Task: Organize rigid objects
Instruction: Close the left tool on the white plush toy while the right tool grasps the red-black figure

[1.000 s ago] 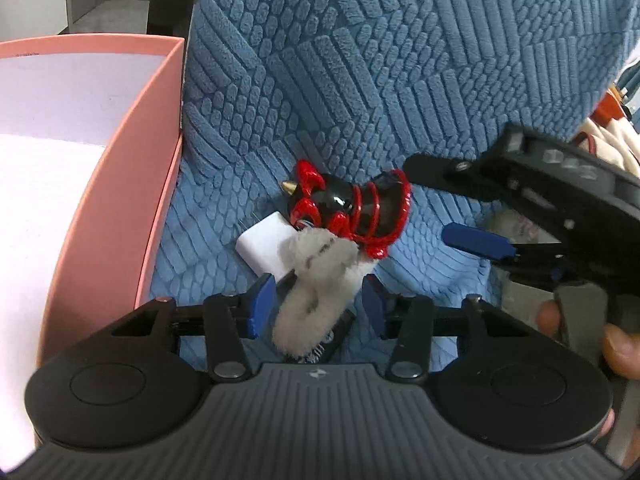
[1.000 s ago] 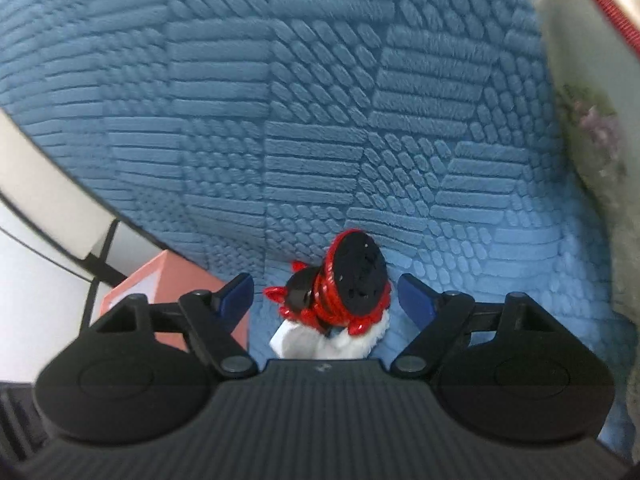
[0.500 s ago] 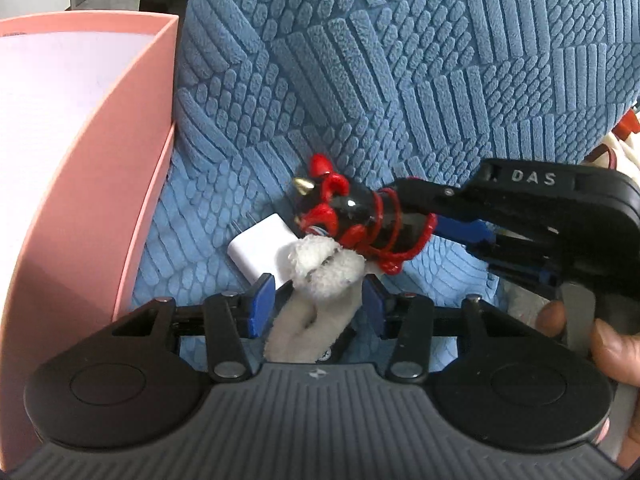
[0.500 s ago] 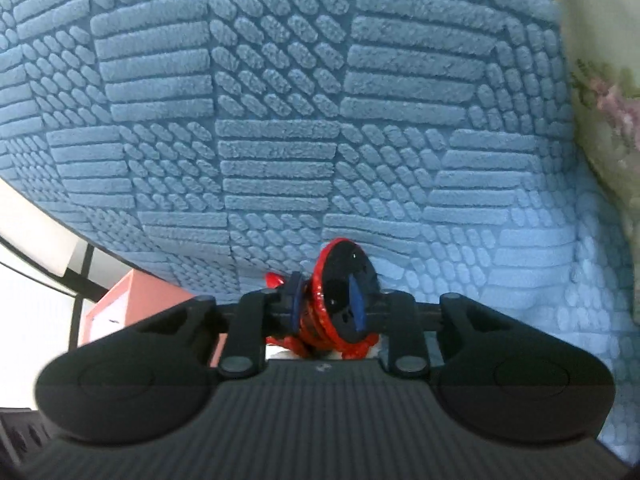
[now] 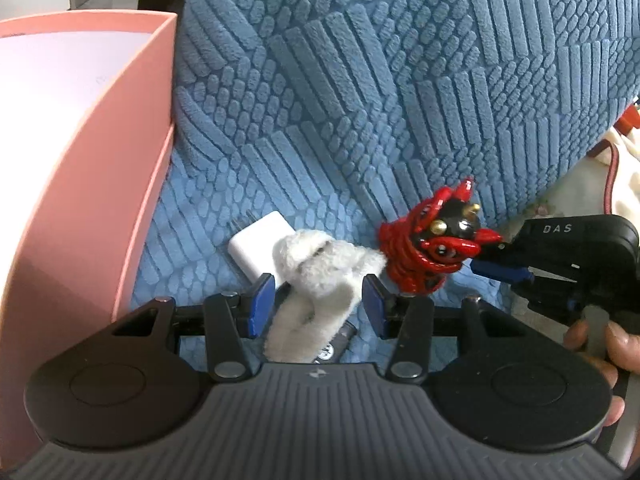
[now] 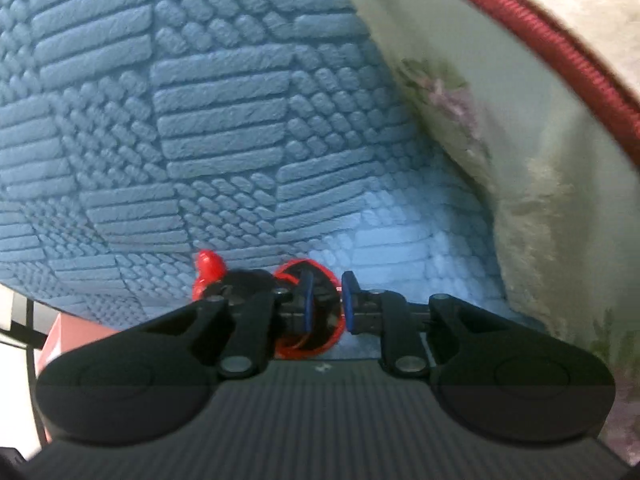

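Observation:
A red and black horned figurine (image 5: 434, 246) is held off the blue textured cushion (image 5: 360, 92) by my right gripper (image 5: 500, 270), which is shut on its base; it also shows in the right wrist view (image 6: 308, 312) between the blue pads (image 6: 307, 300). My left gripper (image 5: 318, 304) is open, its pads either side of a white fluffy toy (image 5: 316, 276) lying on the cushion. A white charger (image 5: 256, 248) lies just behind the toy. A dark cylindrical item (image 5: 336, 344) lies partly under the toy.
A pink box (image 5: 100, 184) with a pale inside stands at the left, against the cushion. A floral pillow with red piping (image 6: 520, 120) lies to the right. A person's hand (image 5: 600, 344) holds the right gripper.
My right gripper closed on the figurine, lifted it and turned it to the right, away from the fluffy toy. My left gripper stayed open around the toy.

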{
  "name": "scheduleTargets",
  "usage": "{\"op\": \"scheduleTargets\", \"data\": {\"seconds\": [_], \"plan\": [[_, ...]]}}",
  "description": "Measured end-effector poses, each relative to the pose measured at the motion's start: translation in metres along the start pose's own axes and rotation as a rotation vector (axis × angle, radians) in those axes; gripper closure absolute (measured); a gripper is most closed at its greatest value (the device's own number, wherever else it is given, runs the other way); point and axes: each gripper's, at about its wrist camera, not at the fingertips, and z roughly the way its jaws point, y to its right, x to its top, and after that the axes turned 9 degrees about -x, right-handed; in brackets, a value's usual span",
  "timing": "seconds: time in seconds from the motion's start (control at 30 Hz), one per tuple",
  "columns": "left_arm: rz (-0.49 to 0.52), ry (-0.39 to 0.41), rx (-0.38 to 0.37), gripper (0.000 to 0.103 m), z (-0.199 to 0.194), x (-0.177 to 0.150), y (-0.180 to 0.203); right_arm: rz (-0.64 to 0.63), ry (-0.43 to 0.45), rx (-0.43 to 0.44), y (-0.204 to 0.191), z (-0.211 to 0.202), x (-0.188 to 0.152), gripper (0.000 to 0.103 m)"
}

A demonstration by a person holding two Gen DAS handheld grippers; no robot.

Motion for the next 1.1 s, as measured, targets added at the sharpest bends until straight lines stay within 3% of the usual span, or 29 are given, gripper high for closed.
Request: {"op": "scheduleTargets", "data": {"seconds": [0.27, 0.43, 0.5, 0.6, 0.8, 0.9, 1.1], "plan": [[0.049, 0.013, 0.014, 0.049, 0.002, -0.003, 0.01, -0.151, 0.132, 0.054, -0.014, -0.05, -0.002, 0.082], [0.109, -0.004, 0.048, 0.049, 0.005, -0.007, 0.016, -0.251, 0.106, 0.091, -0.032, -0.048, -0.008, 0.076], [0.113, -0.006, 0.035, 0.049, 0.006, -0.008, 0.015, -0.287, 0.098, 0.11, -0.047, -0.047, -0.016, 0.06], [0.11, -0.003, 0.029, 0.049, 0.006, -0.01, 0.013, -0.338, 0.101, 0.118, -0.056, -0.045, -0.02, 0.05], [0.129, 0.015, 0.038, 0.052, 0.007, -0.01, 0.015, -0.434, 0.077, 0.055, -0.072, -0.02, -0.022, 0.051], [0.124, 0.03, 0.04, 0.052, 0.005, -0.01, 0.014, -0.453, 0.061, 0.05, -0.075, -0.014, -0.021, 0.043], [0.088, 0.046, 0.037, 0.052, 0.004, -0.008, 0.007, -0.471, 0.015, 0.027, -0.08, 0.005, -0.024, 0.042]]}}
